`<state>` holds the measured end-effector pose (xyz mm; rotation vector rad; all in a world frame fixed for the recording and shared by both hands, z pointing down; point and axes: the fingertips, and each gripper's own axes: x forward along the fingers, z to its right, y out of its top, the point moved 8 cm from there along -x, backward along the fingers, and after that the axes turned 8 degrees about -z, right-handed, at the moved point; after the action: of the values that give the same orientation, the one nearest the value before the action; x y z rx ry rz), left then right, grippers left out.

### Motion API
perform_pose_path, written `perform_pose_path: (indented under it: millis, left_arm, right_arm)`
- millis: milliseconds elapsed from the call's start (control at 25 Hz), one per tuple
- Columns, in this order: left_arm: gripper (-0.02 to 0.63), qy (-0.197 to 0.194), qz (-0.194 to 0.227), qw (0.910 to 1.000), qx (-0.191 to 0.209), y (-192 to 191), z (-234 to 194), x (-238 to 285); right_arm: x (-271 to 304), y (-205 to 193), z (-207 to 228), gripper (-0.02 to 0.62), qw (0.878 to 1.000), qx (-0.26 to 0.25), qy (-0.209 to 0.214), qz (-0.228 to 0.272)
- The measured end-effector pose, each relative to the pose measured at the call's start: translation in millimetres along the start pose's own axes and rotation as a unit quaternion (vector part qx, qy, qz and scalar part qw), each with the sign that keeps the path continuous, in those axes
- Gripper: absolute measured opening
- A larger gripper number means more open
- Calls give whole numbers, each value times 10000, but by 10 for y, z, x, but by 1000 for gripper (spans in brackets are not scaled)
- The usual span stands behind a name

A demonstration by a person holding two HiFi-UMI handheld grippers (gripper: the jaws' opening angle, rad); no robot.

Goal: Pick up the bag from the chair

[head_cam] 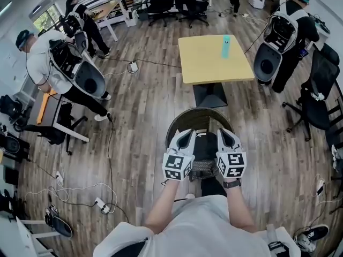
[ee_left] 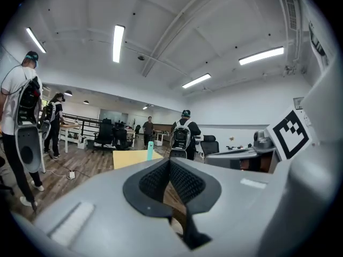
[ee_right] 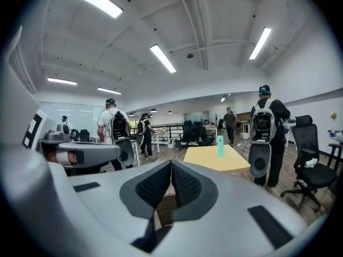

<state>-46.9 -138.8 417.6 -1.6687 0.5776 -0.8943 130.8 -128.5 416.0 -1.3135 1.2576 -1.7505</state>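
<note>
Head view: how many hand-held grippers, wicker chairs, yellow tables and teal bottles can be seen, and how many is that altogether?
grippers: 2, the left gripper and the right gripper
wicker chair: 1
yellow table: 1
teal bottle: 1
total: 5

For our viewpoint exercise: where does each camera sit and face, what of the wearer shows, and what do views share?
Head view: head-mounted, steeply down on the chair; forearms, left tool, right tool.
Left gripper view: on left tool, roughly level toward the yellow table; its shut jaws.
Right gripper view: same, from right tool.
Shared: table, teal bottle.
</note>
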Motion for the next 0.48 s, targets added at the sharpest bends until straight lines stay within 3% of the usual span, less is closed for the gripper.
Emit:
perform_pose_path:
  millis: [480]
  left_arm:
    - [11,-45,-429,9989,-183,-273,-298,690]
  right_arm:
    - [670,-221,336,9,9973,132,75,-716]
